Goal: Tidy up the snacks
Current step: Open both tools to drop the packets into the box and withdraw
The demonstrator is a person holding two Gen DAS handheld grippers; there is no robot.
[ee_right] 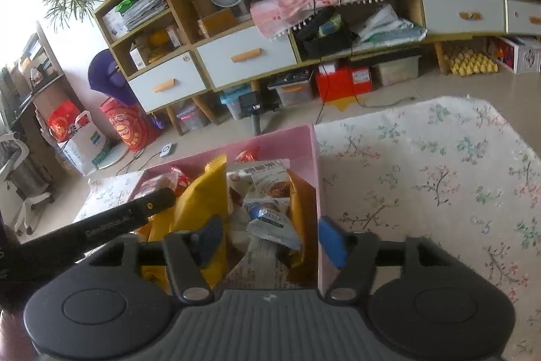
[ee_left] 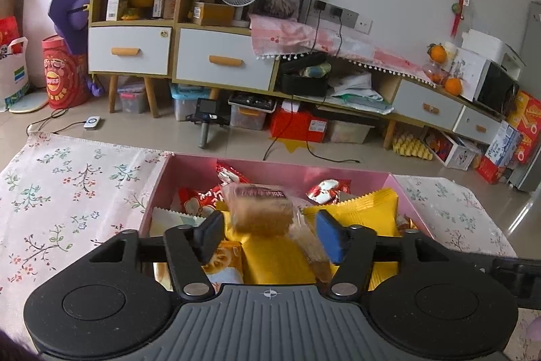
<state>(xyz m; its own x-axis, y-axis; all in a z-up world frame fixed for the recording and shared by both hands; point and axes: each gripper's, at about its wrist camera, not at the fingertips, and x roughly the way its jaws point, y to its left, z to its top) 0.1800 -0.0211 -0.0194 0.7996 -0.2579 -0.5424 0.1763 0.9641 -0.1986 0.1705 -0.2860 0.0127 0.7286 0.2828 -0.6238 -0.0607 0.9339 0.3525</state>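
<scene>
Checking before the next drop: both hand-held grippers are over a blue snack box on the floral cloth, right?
Not quite: the snack box is pink, not blue, as the left wrist view shows. Both hand-held grippers, left and right, are over it on the floral cloth.

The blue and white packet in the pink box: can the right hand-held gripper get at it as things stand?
Probably yes. The right hand-held gripper stands open right above the blue and white packet, which lies on top of the other snacks in the pink box; nothing covers it.
</scene>
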